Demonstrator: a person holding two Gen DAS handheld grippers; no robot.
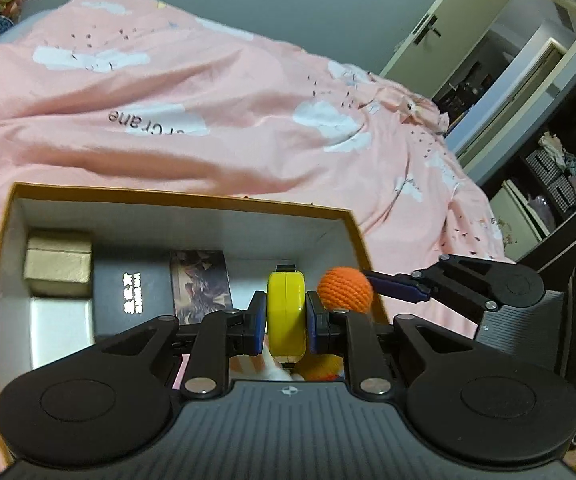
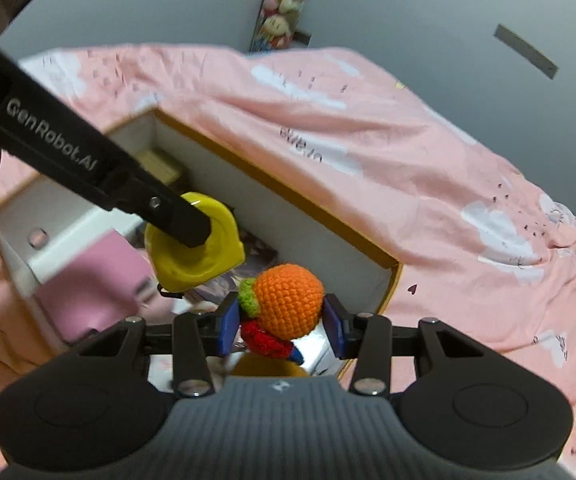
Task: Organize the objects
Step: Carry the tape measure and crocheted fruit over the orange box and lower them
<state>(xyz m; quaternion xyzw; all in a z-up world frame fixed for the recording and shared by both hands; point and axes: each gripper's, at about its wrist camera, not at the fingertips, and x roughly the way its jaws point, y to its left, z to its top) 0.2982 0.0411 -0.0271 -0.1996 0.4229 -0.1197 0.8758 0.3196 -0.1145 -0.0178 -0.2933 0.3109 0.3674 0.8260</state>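
A bed covered by a pink duvet [image 1: 216, 92] with white cloud prints fills most of both views. On the duvet an open cardboard box [image 1: 184, 197] with an ochre rim and white inner walls is set. In the left wrist view, a small beige carton [image 1: 59, 262] is seen in the far left corner of the box, and a black flat box [image 1: 128, 292] with white print lies on the floor of the box beside it. A picture card [image 1: 200, 284] is laid next to the black box, toward the middle. In the right wrist view, a pink box [image 2: 96, 280] is seen by the near left wall of the box, blurred.

The left gripper [image 1: 286, 316] is held above the open box. Its blue pads are pressed on the two flat sides of a yellow tape measure [image 1: 286, 312], so the jaws are closed only as far as its width.

The right gripper [image 2: 282, 322] is held just beside it, over the right end of the box. A crocheted orange ball [image 2: 289, 300] with a green tuft is gripped between its blue pads, with the jaws about half open. A red crocheted piece [image 2: 264, 340] is seen under the ball; whether it is attached cannot be told.
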